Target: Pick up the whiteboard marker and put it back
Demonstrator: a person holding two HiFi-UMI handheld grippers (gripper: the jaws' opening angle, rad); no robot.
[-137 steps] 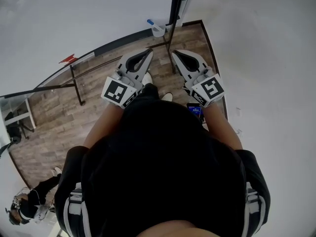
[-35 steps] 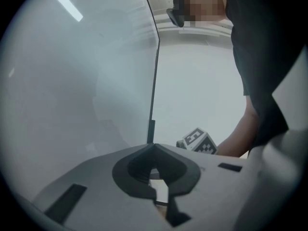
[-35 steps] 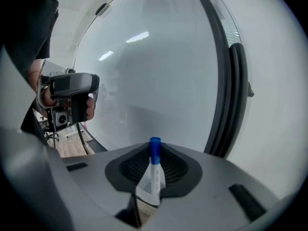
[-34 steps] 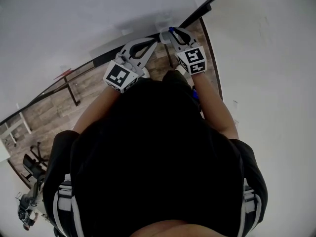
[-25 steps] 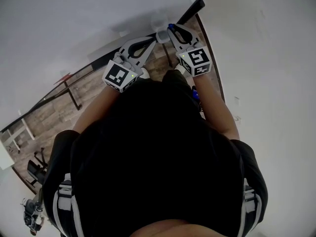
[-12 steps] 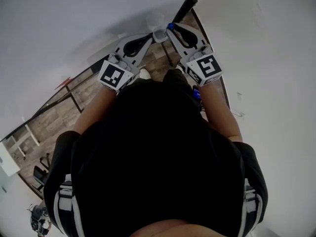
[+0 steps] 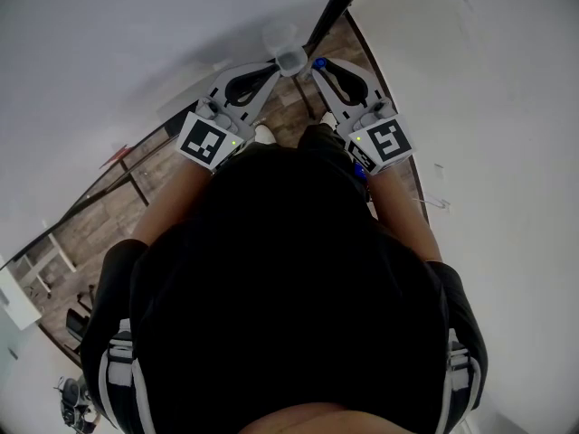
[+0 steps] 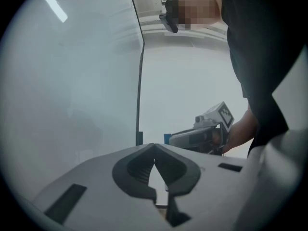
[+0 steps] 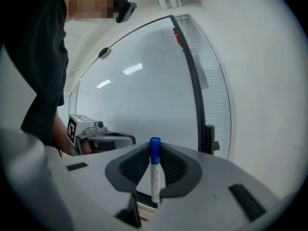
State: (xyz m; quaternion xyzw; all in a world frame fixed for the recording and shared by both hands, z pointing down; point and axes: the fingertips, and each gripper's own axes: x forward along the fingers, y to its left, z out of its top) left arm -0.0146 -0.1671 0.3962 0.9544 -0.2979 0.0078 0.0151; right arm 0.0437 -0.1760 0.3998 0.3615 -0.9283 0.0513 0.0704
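The whiteboard marker [image 9: 155, 177] is up off everything and standing upright in the right gripper [image 9: 154, 145], gripped across its white barrel. Its blue cap [image 9: 155, 151] pokes up just above the jaw tips, and the lower end of the barrel hangs down into the opening behind the pads. That's a firm grasp: both dark ribbed pads [image 9: 134, 166] press on the marker from either side.

From the head view, the capped end sits right at the nose of the right gripper, close in front of the whiteboard [image 9: 139, 85]. The board's dark frame [image 9: 191, 76] runs up just to the right of the marker.

Beside it, a small pale cup [image 7: 291, 60] sits against the board, between the two gripper noses. The left gripper [image 8: 154, 145] has its tip just beside that cup. Whether the two actually touch can't be made out.

The left gripper's own view shows its jaws clenched tip to tip with nothing between them, only a narrow gap lower down. The two grippers are near each other, side by side, each with its square-marker cube facing up, [image 7: 206, 140] on the left one and [image 7: 384, 140] on the right one. Below them runs a strip of wood-plank floor [image 7: 109, 211], and the person's dark shirt [image 7: 289, 297] fills the lower part of the head view.
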